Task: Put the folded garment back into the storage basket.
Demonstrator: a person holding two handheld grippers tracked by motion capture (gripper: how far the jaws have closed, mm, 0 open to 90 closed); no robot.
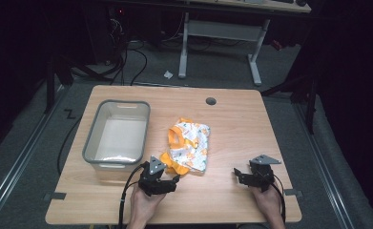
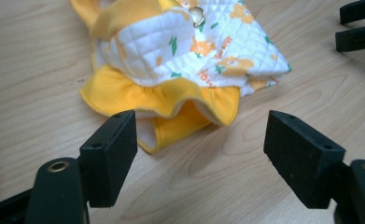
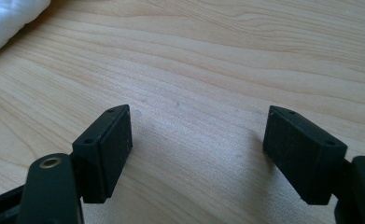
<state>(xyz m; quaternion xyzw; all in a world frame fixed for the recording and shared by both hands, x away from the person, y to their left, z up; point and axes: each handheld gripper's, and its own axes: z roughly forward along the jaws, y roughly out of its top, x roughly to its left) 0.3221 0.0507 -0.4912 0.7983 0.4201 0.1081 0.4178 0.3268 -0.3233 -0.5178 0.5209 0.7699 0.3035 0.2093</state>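
Observation:
A small quilted garment, white with orange flowers and yellow frills, lies crumpled in the middle of the wooden table. My left gripper rests on the table just in front of its near yellow edge, jaws wide apart with nothing between them. In the left gripper view the garment lies just beyond my open left gripper, its yellow frill reaching toward the gap. My right gripper sits at the front right, open over bare wood. In its own view, the right gripper is empty and a white corner of the garment shows at the top left.
A grey plastic bin with nothing in it stands on the left half of the table, close to the garment. A round cable hole sits near the far edge. Beyond the table are a white desk frame and cables on the floor.

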